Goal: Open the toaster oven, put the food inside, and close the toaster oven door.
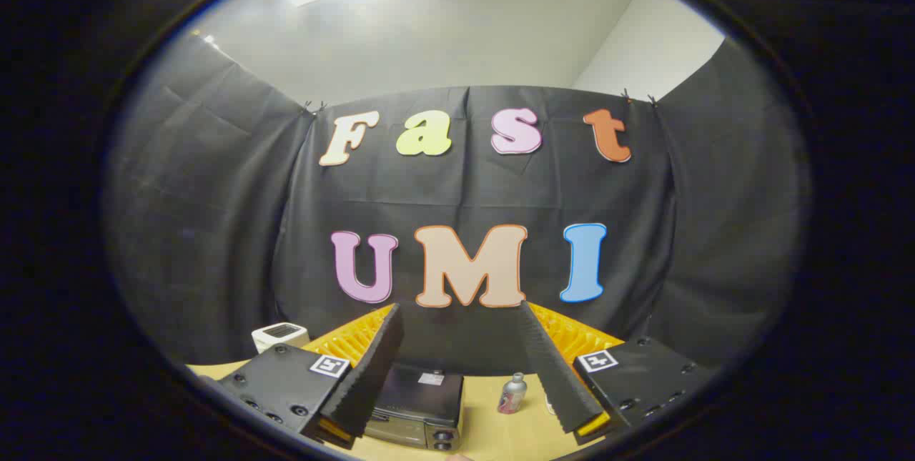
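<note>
My gripper (463, 368) is spread wide, holding nothing. Below, between its fingers, the toaster oven (418, 405) sits on the table (500, 429), a small bottle (512, 394) to its right.

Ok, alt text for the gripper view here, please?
The gripper is open, fingers spread above a wooden table, with a black toaster oven below between them. A small silver bottle stands beside the oven; a white appliance sits farther back.

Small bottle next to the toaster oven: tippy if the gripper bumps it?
Probably. The bottle stands upright, tall and narrow, so a nudge near its cap could topple it. Being round, it may then roll across the table. The open gripper isn't touching it.
</note>
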### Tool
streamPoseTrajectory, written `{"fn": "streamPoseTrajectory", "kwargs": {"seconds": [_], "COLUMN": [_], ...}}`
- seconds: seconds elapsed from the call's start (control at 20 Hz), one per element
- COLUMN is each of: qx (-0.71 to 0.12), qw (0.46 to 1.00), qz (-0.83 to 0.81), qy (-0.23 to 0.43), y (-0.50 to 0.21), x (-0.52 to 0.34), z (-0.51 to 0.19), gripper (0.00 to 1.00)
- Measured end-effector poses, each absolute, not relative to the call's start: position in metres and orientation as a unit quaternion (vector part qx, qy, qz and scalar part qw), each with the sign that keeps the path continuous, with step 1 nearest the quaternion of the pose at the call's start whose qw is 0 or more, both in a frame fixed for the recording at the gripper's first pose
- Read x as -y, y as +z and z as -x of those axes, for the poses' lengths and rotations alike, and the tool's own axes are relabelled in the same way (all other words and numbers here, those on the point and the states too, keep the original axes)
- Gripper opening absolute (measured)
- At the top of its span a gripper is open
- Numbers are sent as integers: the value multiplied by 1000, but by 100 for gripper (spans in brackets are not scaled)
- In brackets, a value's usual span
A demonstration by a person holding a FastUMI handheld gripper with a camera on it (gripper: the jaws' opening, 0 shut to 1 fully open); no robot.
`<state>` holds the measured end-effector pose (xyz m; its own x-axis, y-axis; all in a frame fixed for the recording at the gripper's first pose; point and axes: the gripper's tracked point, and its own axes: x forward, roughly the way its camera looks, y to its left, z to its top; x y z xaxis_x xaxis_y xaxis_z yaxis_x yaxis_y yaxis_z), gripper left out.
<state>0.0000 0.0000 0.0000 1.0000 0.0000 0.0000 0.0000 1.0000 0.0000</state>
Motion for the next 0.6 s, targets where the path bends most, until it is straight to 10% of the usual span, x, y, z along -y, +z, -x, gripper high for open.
{"fn": "streamPoseTrajectory", "kwargs": {"seconds": [0.6], "qx": [1], "qw": [1000], "qz": [7], "qy": [1], "y": [-7], "x": [-7], "z": [-2], "gripper": [99]}}
